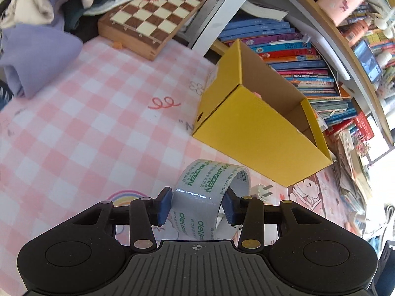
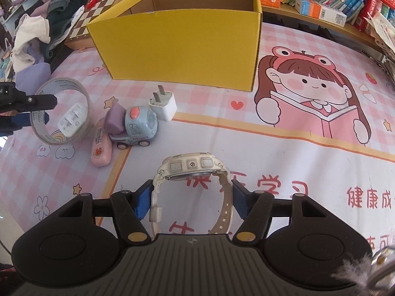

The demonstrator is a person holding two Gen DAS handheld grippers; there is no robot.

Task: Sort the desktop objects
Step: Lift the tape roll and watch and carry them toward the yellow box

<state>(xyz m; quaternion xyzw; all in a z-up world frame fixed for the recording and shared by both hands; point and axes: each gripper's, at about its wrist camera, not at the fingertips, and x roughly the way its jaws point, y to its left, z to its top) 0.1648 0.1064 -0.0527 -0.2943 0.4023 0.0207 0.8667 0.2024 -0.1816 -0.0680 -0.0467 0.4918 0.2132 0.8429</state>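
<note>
Gripping a clear tape roll (image 1: 212, 197), the left tool (image 1: 198, 203) nears the yellow box (image 1: 249, 133) while the right tool (image 2: 191, 198) clamps a white watch (image 2: 190, 170)

The left gripper (image 1: 198, 203) clamps a clear roll of packing tape with green print (image 1: 209, 197), one blue pad (image 1: 164, 206) on each side. An open yellow cardboard box (image 1: 249, 128) stands just beyond on the pink-and-white checked mat (image 1: 81, 128). A wooden chessboard (image 1: 155, 16) lies farther back.

Wrist cams, close; shared box (image 1: 249, 133)
</note>
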